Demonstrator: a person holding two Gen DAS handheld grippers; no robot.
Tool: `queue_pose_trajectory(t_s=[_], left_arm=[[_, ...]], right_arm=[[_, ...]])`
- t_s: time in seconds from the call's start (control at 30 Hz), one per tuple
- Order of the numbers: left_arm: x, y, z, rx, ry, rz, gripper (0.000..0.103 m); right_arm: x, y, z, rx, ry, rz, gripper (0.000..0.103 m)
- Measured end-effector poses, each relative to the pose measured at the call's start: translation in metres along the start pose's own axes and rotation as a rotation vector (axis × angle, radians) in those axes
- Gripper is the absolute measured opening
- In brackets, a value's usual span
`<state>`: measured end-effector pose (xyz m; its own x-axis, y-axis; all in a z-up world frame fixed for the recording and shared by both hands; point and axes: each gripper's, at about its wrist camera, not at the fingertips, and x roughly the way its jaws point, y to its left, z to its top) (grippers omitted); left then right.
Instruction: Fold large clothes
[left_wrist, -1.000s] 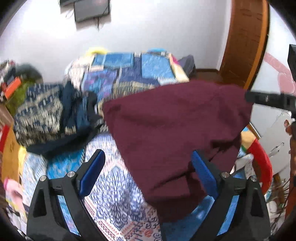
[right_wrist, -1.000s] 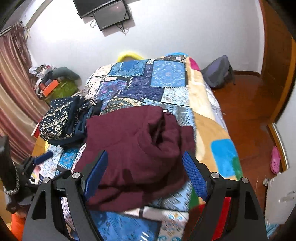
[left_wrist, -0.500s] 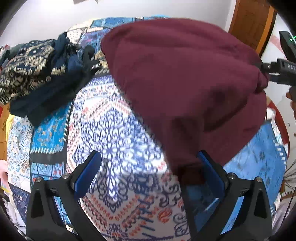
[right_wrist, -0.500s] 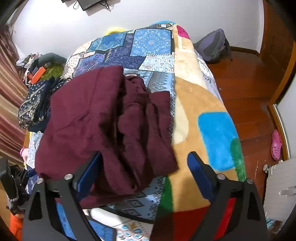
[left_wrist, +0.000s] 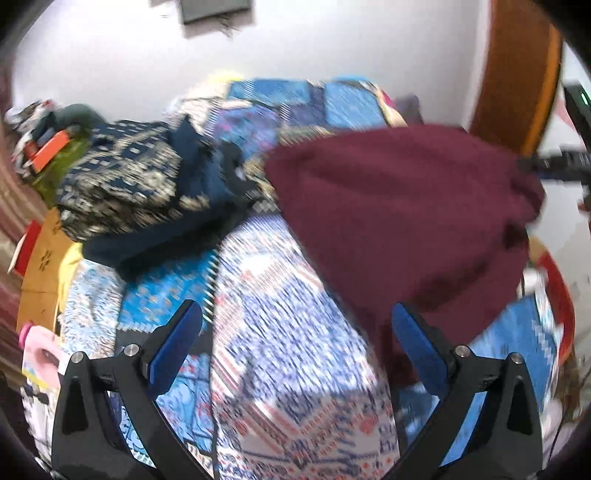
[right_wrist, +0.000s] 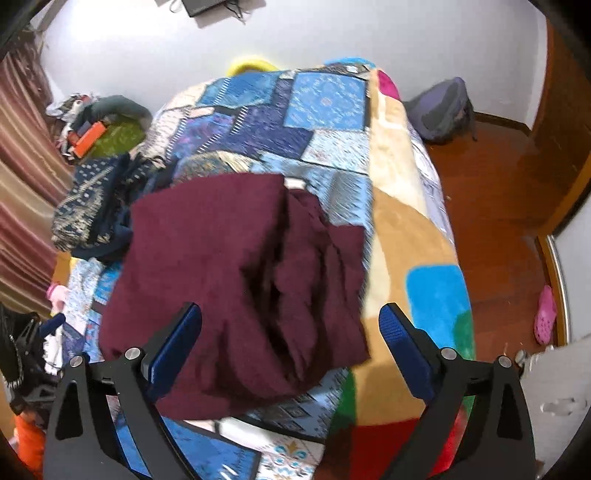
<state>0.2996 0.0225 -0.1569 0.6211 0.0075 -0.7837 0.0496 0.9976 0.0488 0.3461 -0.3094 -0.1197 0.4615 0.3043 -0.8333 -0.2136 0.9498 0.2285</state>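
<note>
A maroon garment (right_wrist: 236, 280) lies bunched on the bed (right_wrist: 399, 229) — over the patchwork blanket, near its foot end. The right gripper (right_wrist: 290, 332) hovers above it with jaws spread wide, having just been opening, nothing pinched between them. The left gripper (left_wrist: 295, 339) is wide open too, over bare blanket, the garment's edge beside its right finger. A heap of dark patterned clothes (left_wrist: 136, 188) sits further up the bed.
</note>
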Motion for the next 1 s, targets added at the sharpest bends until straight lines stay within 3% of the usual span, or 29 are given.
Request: queue_pose_trajectory(t_s=[0.13,0.27,0.33,0.43,0.77,1.0], left_arm=[[0.017,0.022,0.023,-0.130,0.007,-0.011,0.103],[0.052,0.035,0.031,-0.265,0.102,-0.129,0.103],[0.075,0.036,0.030,-0.320,0.159,-0.202,0.103],[0.097,0.029,0.027,-0.356,0.210,-0.260,0.103],[0.146,0.046,0.026,-0.554,0.302,-0.458,0.103],[0.157,0.040,0.033,-0.584,0.303,-0.515,0.103]], right_arm=[[0.016,0.003,0.015,0.006,0.015,0.026,0.095],[0.045,-0.013,0.021,0.043,0.085,0.029,0.096],[0.059,-0.028,0.021,0.073,0.127,0.083,0.098],[0.069,-0.043,0.017,0.099,0.136,0.152,0.103],[0.105,-0.067,0.017,0.217,0.212,0.345,0.103],[0.105,-0.063,0.020,0.260,0.213,0.344,0.103]])
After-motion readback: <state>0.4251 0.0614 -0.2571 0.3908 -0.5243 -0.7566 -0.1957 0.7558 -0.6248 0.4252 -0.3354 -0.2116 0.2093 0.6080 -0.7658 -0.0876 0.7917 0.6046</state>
